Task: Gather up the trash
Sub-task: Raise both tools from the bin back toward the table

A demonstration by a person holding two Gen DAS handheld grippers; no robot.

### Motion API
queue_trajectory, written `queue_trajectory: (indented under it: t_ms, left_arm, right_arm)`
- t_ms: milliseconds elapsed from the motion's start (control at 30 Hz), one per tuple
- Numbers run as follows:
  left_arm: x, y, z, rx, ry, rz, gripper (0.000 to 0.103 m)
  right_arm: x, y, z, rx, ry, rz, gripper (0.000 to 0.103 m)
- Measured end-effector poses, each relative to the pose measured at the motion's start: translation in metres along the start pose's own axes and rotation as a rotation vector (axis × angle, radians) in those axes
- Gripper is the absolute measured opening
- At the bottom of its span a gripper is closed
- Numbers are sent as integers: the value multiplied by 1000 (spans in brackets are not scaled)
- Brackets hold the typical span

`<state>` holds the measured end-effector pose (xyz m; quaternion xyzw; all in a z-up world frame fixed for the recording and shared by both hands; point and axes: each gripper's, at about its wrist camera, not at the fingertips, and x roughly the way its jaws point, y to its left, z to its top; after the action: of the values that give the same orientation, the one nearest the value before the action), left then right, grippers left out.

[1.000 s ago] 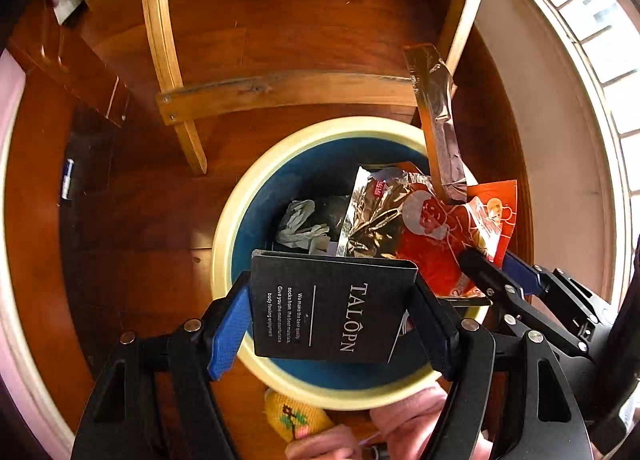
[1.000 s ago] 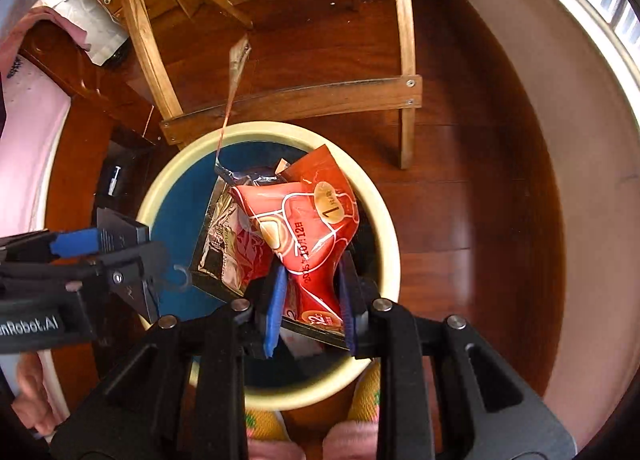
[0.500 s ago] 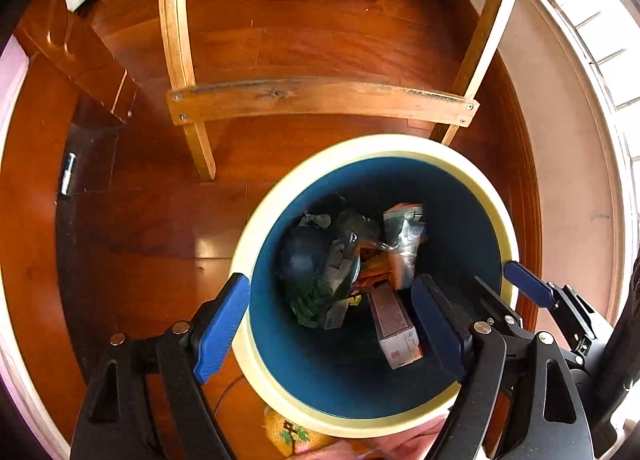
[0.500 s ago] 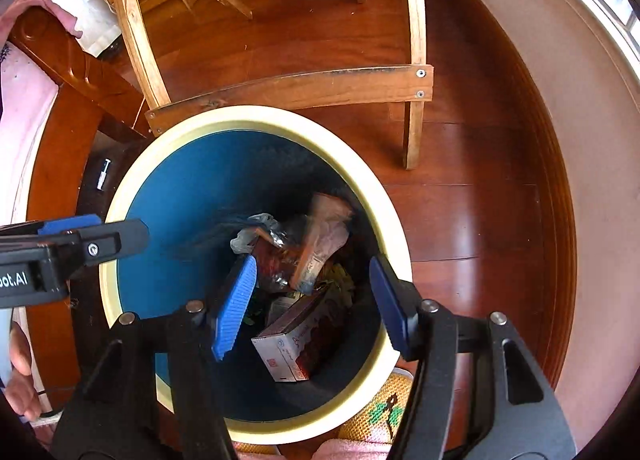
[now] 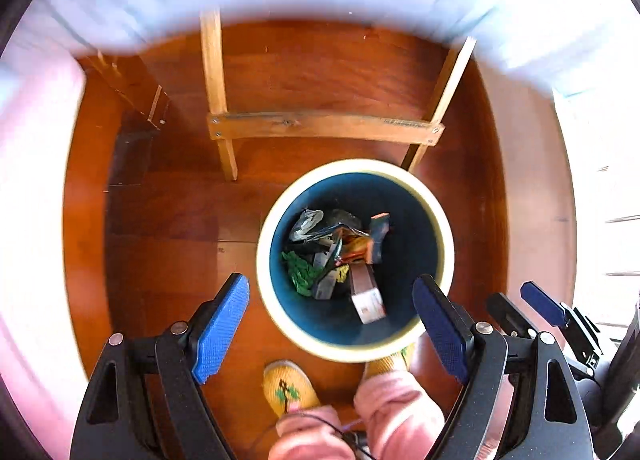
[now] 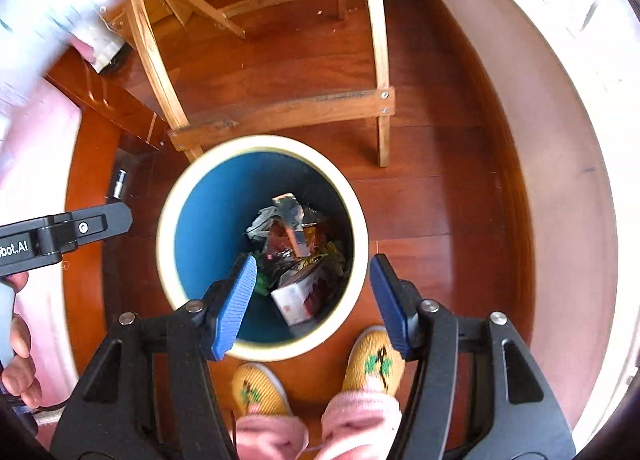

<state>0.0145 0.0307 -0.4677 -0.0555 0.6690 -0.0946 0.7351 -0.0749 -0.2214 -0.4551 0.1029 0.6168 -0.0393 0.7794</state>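
Both grippers hung empty above the floor, the left gripper [image 5: 332, 324] and the right gripper [image 6: 314, 300] each with fingers spread wide apart. Straight below them, just past the person's yellow slippers [image 6: 260, 390], stood the round bin [image 6: 168, 260], the trash [image 5: 336, 256] heaped at its bottom. Beyond it stood a wooden chair frame [image 6: 288, 112]. No loose litter showed on the floor, so either hand seemed equally placed.

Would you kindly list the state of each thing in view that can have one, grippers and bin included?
left gripper: open, empty, above the floor and bin rim.
right gripper: open, empty, over the bin.
trash bin: upright, no lid, partly filled.
small carton: lying tilted in the bin.
crumpled wrappers: loose in the bin.
wooden chair: standing behind the bin.
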Motion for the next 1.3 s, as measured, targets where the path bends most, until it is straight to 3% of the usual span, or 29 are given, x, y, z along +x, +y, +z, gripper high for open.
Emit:
queue_trajectory:
  t_ms: [300, 800, 1067, 1300]
  left_arm:
    - [-161, -18, -10, 27, -62, -37, 86]
    - [-390, -66, -7, 187, -292, -86, 86]
    - [-498, -72, 10, 220, -409, -86, 86]
    - [-568, -68, 31, 229, -523, -72, 86]
  right_arm:
    - [-145, 27, 25, -9, -60, 20, 56]
    - [-352, 81, 63, -32, -233, 47, 56]
    - [-460, 98, 94, -41, -388, 23, 56]
    - [-539, 119, 132, -66, -551, 4, 56]
